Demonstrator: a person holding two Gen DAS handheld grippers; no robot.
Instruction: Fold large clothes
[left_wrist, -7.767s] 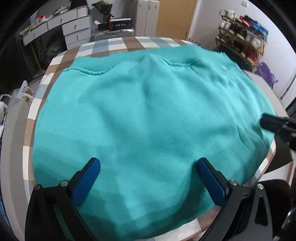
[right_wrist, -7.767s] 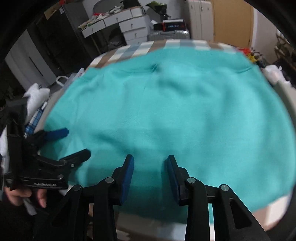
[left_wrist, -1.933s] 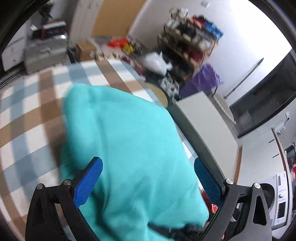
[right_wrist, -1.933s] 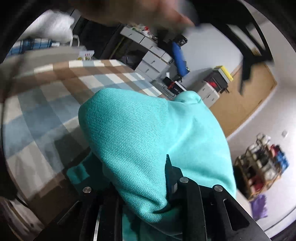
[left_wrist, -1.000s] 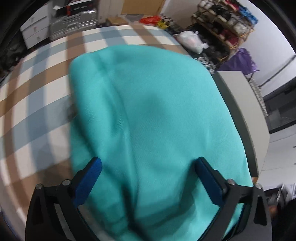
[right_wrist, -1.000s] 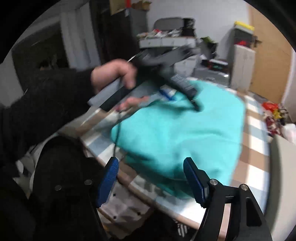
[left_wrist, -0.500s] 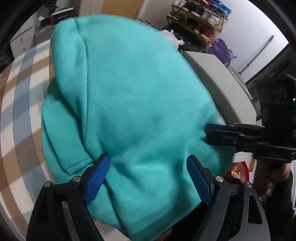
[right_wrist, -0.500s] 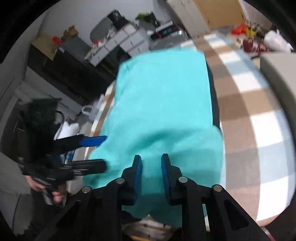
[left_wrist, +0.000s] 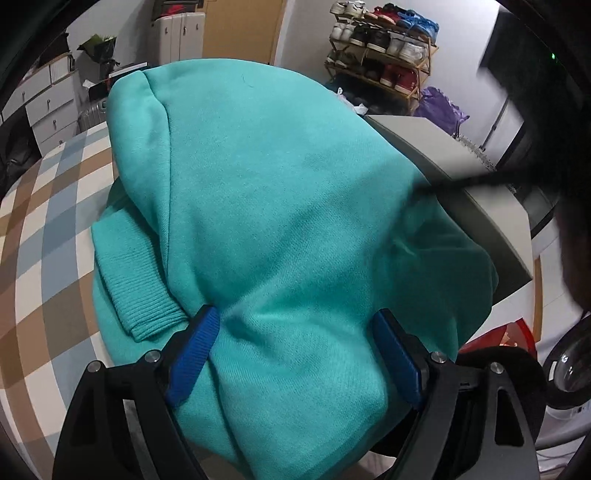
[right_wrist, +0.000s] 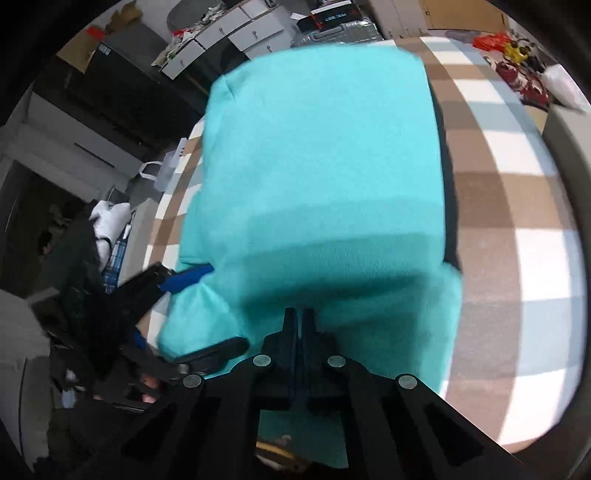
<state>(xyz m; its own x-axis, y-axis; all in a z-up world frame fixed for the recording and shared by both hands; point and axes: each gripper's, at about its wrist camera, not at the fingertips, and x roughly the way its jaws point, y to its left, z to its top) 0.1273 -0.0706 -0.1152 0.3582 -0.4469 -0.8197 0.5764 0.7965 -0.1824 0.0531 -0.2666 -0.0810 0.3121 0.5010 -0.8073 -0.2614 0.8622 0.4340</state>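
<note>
Most of the folding looks done: the teal sweatshirt (right_wrist: 321, 166) lies as a compact, several-layer rectangle near the edge of the checked tablecloth (right_wrist: 517, 206) on the table, its long sides fairly straight and its top face smooth in the right wrist view. One ribbed cuff (left_wrist: 136, 284) pokes out from under the top layer on one side, and the near end bulges and sags a little over the table's edge (the lower layers there are not squared with the upper one), so I judge the bundle wants a last tidy or one more fold, not a fresh start. Around it, the left gripper (left_wrist: 295, 354) stands wide, its blue pads on either side of the near end of the bundle; the cloth swells up between them and seems to brush the pads, but I see no pinch. The right gripper (right_wrist: 301, 325) has just been closing and now has its jaws together at the near edge of the sweatshirt; whether a thin fold of fabric is caught between them I cannot tell, since the fingertips sit against a blurred, shadowed hem. Farther out are white drawers (right_wrist: 236, 33), a suitcase (right_wrist: 332, 29) and a shoe rack (left_wrist: 384, 51), none of which bear on the work. What is left, as I read it, is tucking the cuff and evening the near end.
</note>
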